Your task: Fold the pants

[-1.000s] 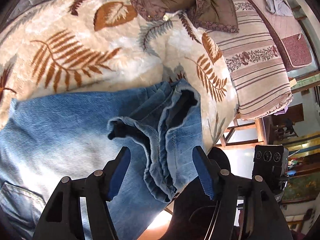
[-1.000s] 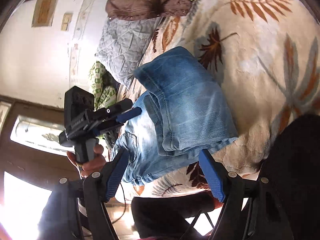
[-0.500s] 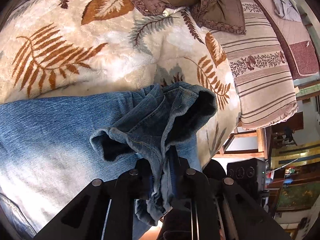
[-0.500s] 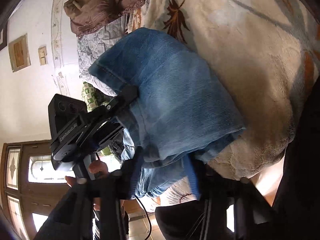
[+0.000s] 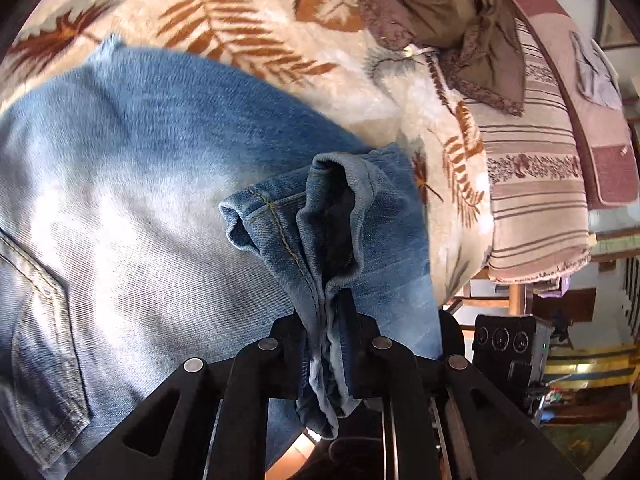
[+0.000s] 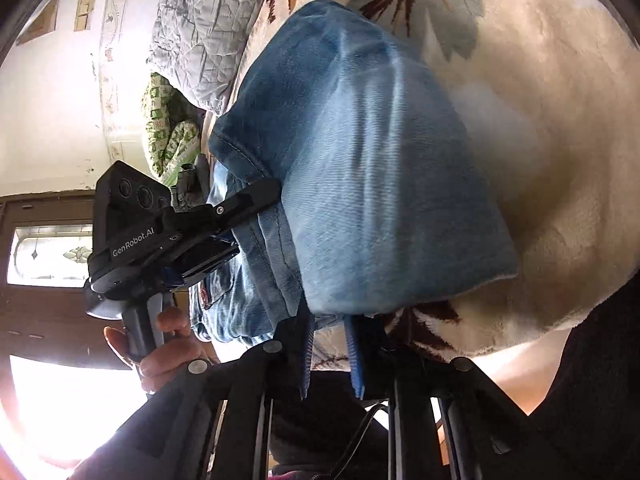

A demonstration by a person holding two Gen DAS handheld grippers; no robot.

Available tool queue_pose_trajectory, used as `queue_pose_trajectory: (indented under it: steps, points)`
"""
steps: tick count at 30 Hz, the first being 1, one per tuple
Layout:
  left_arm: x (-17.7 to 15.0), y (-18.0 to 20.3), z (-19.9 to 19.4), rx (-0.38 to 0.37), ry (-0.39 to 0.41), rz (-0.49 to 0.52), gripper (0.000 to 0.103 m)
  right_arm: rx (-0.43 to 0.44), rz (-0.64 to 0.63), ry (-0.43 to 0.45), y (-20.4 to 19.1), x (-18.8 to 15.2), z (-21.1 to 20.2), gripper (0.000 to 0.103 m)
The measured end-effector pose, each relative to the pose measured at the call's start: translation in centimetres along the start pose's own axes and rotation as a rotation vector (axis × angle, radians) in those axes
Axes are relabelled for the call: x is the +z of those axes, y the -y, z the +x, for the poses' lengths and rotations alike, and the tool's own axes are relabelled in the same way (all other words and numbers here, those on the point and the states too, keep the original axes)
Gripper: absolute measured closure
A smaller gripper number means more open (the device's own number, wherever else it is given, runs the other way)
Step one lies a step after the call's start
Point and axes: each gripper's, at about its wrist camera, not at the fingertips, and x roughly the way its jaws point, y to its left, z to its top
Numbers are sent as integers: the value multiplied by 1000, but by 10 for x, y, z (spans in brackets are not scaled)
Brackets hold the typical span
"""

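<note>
Left gripper (image 5: 326,334): clamped on the bunched hem of the jeans (image 5: 160,208), jaws having just eased slightly. Right gripper (image 6: 330,336): pinched on the neighbouring lower edge (presumably so both corners lift together). Beyond the jaws, denim is spread over the leaf-patterned blanket (image 5: 248,12). Both grippers are pitched downward; the left hand (image 6: 160,344) is wrapped round its handle.

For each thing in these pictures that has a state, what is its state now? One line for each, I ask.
jeans: folded over, lying on the leaf-print blanket, near edge bunched and pinched.
left gripper: jaws have just closed on the bunched denim hem.
right gripper: jaws have just closed on the jeans' edge.
brown garment: crumpled.
</note>
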Motion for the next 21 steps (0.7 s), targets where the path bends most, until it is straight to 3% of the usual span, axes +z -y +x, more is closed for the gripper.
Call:
queue_pose_trajectory:
  steps: [2,3,4,6,9,11,13,15,17,18,19,20,21]
  points:
    - [-2,11,-19,2,36,76,90,31,3,23,3,-5,-21,64]
    - [-2,14,-28,-23,51,97,84,50,13,48,5,-6,-32,60]
    - [-2,16,-37,-42,69,107,71,62,31,76,8,-5,-43,54]
    - [3,21,-47,-41,123,114,53,84,82,137,18,-3,-58,52]
    - [16,28,-45,-32,128,105,51,75,150,165,31,7,-61,52]
    - [23,31,-34,21,102,97,51,75,179,160,35,11,-55,52]
    - [30,32,-14,114,62,79,52,71,197,151,37,14,-49,52]
    - [32,32,0,61,15,49,53,79,196,147,37,17,-44,52]
    - [31,36,1,23,30,47,56,68,170,154,27,20,-37,56]
    - [31,42,-2,43,55,67,74,50,150,159,24,21,-37,61]
    - [32,46,-3,53,62,81,93,34,129,153,21,20,-39,87]
    - [32,48,-5,38,56,74,94,36,102,140,16,19,-40,95]
    - [31,48,-7,43,56,61,94,45,64,134,8,17,-40,95]
